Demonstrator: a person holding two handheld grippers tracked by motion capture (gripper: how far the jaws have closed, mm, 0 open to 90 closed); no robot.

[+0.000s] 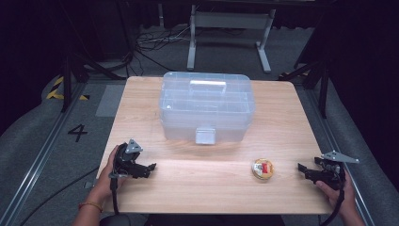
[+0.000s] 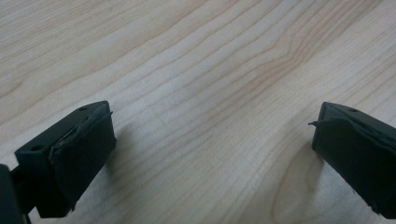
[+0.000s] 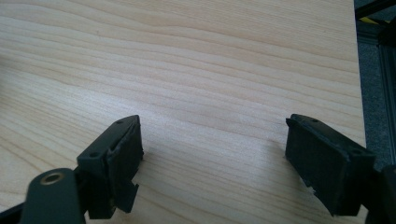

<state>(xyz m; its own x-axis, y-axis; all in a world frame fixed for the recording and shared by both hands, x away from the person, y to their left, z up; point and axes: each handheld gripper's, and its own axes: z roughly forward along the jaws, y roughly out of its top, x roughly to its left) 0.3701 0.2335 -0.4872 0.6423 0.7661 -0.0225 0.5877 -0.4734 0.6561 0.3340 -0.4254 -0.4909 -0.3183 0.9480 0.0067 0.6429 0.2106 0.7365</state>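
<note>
- The left gripper [image 1: 151, 167] is resting low over the table [image 1: 207, 188] at about eight o'clock of the tabletop, held by the person's left hand [image 1: 109, 174]. Its jaws are standing spread wide and pointing toward three o'clock; the left gripper view is showing bare wood grain between them, so they are pinching nothing.
- The clear plastic box [image 1: 207, 106] is sitting at about twelve o'clock, toward the far edge of the table. Its lid is lying closed, the handle is lying flat on top and the front latch is facing six o'clock. It is standing well apart from both grippers.
- The small round tin [image 1: 262, 168], gold-rimmed with a red and white label, is lying flat at about five o'clock, nearer the right gripper than the left but touching neither.
- The right gripper [image 1: 301, 167] is hovering at about four o'clock near the right edge, held by the person's right hand [image 1: 339, 190]. Its jaws are spread wide and pointing toward nine o'clock, at the tin; the right gripper view is showing bare table between them.
- Judging from this layout, the work is hardly beginning: nothing is being gripped, the tin is lying untouched and the box is closed. Probably everything is left: closing on the tin, opening the box and placing the tin inside.
</note>
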